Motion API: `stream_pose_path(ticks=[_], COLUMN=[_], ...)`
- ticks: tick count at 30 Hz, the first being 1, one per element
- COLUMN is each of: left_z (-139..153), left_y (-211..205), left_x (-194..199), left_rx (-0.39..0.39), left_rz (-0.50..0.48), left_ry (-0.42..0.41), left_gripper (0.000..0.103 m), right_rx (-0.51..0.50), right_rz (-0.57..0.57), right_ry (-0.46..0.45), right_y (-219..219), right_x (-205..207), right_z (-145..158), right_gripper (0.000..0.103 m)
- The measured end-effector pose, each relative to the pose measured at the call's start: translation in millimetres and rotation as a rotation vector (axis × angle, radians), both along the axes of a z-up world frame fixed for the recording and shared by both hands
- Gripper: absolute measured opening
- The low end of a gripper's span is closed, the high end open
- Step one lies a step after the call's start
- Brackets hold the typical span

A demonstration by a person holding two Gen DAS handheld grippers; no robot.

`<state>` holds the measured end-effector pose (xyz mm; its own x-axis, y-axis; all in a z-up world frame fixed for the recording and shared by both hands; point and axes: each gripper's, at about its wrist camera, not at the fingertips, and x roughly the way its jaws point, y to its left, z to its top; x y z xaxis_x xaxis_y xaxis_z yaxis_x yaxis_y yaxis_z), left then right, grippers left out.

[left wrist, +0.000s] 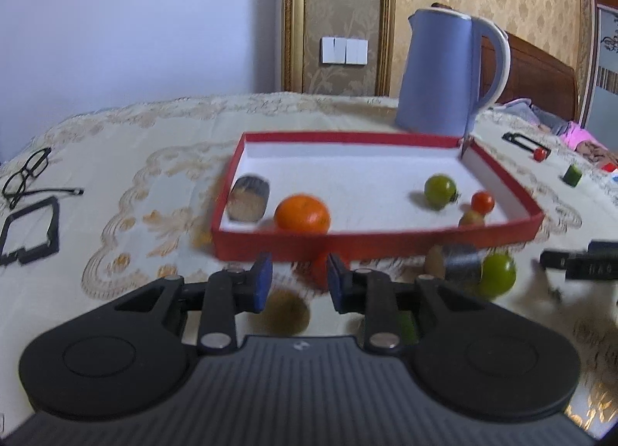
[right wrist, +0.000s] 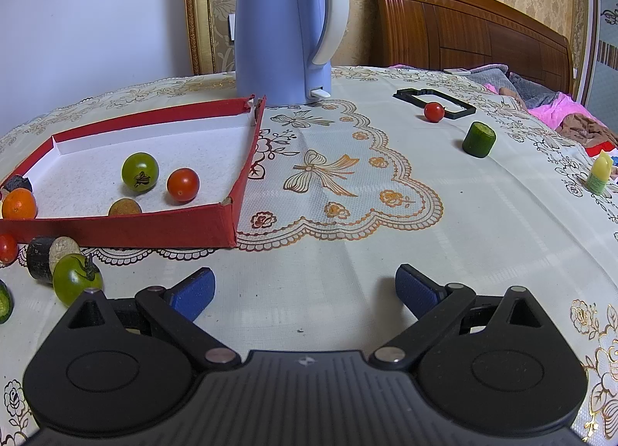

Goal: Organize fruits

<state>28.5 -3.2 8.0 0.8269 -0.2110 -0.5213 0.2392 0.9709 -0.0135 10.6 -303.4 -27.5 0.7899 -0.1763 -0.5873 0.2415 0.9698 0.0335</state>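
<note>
Left gripper (left wrist: 296, 284) fingers apart, nothing between, just before red tray (right wrist: 247, 160) front wall. Right gripper (right wrist: 305, 291) fingers wide apart over bare tablecloth (right wrist: 347, 253). In tray: orange (left wrist: 302, 213), green tomato (right wrist: 140, 172), red tomato (right wrist: 183, 184). Another green tomato (right wrist: 76, 279) outside tray's front wall. Kettle (right wrist: 284, 25) behind tray's far corner.

**Colours on and around the red tray**

Ahead of the left hand-held gripper (left wrist: 297, 284), black with blue pads, the tray (left wrist: 386, 243) is red outside, white inside. It holds an orange mandarin (left wrist: 302, 213), a green tomato (left wrist: 439, 191) and a small red tomato (left wrist: 482, 202). Beyond stands a lavender-blue kettle (left wrist: 440, 71) with a white handle. The table (right wrist: 386, 214) wears a cream cloth with gold-orange floral tracery
</note>
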Motion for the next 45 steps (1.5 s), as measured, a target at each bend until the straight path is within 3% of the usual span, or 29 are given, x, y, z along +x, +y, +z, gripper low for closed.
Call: stream_pose_path(ticks=[7,15,23,30,33,40,45], left_z=[13.9,4.1,-13.9,-16.4,-14.9,-3.0,9.1], left_y=[-31.0,-63.4,-73.9,-78.7,-79.4,-77.0,-65.5], left_x=[33.2,79.0,97.2,94.3,92.5,74.4,50.7], left_rx=[0.0,0.024,0.045,0.071,0.07,0.093,0.088], left_rz=[-0.038,-0.027,0.006,0.015,0.011,0.038,0.045], left_ry=[-0.022,0.021,0.079,0.056,0.05,-0.035,-0.083], left_gripper=[0.028,0.028,0.028,0.028,0.037,0.075,0.086], right_rx=[0.0,0.001,0.0,0.0,0.0,0.0,0.0], right_rz=[0.0,0.0,0.0,0.0,0.0,0.0,0.0], right_ry=[0.0,-0.001,0.0,0.0,0.0,0.0,0.0], right_y=[-0.1,-0.3,-0.1,0.0,-0.1,0.0,0.0], right_x=[0.1,-0.1,-0.2,0.2,0.1,0.0,0.0], right_z=[0.0,0.1,0.1,0.0,0.1,0.2,0.1], right_gripper=[0.1,0.1,0.1,0.1,0.101,0.101,0.101])
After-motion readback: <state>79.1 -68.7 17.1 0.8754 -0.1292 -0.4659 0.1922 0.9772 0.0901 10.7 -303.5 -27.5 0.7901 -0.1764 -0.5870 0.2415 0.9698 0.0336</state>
